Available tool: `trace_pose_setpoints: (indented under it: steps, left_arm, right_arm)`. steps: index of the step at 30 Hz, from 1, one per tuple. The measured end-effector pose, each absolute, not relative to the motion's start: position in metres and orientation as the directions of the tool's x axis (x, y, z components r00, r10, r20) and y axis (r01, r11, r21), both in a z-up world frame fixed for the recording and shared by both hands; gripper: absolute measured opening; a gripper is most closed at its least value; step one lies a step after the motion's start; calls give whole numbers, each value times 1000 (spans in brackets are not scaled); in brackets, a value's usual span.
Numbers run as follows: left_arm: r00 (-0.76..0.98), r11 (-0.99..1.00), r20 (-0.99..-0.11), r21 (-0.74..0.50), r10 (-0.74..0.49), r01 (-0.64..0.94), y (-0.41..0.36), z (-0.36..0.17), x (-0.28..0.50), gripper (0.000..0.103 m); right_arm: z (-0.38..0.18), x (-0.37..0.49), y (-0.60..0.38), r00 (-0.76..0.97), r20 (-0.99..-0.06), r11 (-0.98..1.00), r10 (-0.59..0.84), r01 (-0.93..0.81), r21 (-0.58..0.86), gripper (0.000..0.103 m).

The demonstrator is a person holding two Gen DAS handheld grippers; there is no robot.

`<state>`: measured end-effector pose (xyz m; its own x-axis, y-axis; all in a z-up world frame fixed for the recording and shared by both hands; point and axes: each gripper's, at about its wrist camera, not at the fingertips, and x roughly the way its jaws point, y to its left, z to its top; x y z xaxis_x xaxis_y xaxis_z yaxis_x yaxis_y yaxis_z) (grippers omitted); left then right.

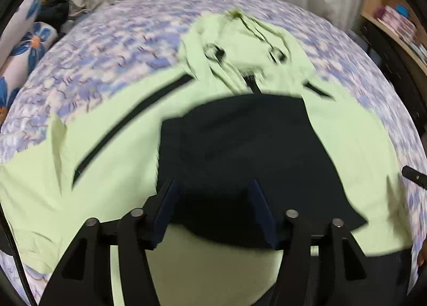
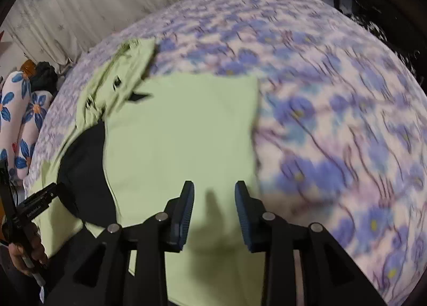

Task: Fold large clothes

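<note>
Lying half-folded on the flowered bed [image 2: 333, 92]: green jacket [image 2: 181, 130] | left tool [image 1: 213, 207], right tool [image 2: 213, 207]: both being held apart, empty | risk: folded panel being dragged askew by low fingers.

Pale green jacket [image 1: 112, 199] with black lining; blue-flowered white bedsheet [image 2: 333, 119]

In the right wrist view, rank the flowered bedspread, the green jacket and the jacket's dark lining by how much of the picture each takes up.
1. flowered bedspread
2. green jacket, close behind; nearness to the camera enlarges it
3. dark lining, clearly smallest
</note>
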<state>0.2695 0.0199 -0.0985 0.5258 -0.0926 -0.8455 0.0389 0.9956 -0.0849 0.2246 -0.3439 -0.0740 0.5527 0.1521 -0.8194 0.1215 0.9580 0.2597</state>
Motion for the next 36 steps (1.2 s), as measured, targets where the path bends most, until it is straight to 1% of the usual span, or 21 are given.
trace_pose_setpoints:
  steps: [5,7,11,13,14,15,16,18,21,23,26,30,36]
  left_arm:
    - [528,994,-843,-113,-98,5,21,-101,305,57]
    - [520,993,-849,-116,-95,-8,21,-108,319,57]
    - [517,996,-854,-87,-60,-28,23,-123,338,57]
    - [517,999,-856,-39,-16,-34,25,-130,343,57]
    - [516,999,-857,-17,2,-32,27,-133,345,63]
    - [511,999,-860,-9,7,-30,31,-137,347,65]
    - [509,999,-861,-32,-15,-25,35,-139,348,65]
    - [515,998,-856,-57,-37,-23,41,-139,346,65]
    - [515,998,-857,-56,-34,-26,43,-138,342,65]
    - [509,997,-860,-65,-38,-35,44,-135,337,65]
    - [494,994,-867,-94,-56,-52,49,-129,323,65]
    - [502,995,-864,-88,-50,-52,52,-112,297,65]
    - [529,995,-847,-91,-58,-36,60,-73,248,65]
  right_arm:
    - [-70,274,-324,608,-771,949,190,87,303,32]
    - [-75,296,-318,619,-764,953,183,80,293,32]
    - [-91,324,-324,596,-790,962,145,103,255,32]
    - [-105,331,-338,565,-820,963,91,161,217,32]
    - [-111,330,-346,552,-831,962,64,187,198,32]
    - [-116,329,-353,544,-839,961,37,210,179,32]
    - [-119,326,-364,541,-841,958,22,229,172,32]
    - [-120,319,-379,542,-839,949,45,240,206,32]
    - [-117,305,-396,537,-840,930,79,264,257,32]
    - [-114,295,-399,526,-847,925,77,279,257,32]
    - [-108,278,-394,524,-848,925,85,276,263,32]
    - [-95,254,-380,534,-840,928,99,255,271,32]
    - [-69,215,-348,546,-828,941,127,198,275,32]
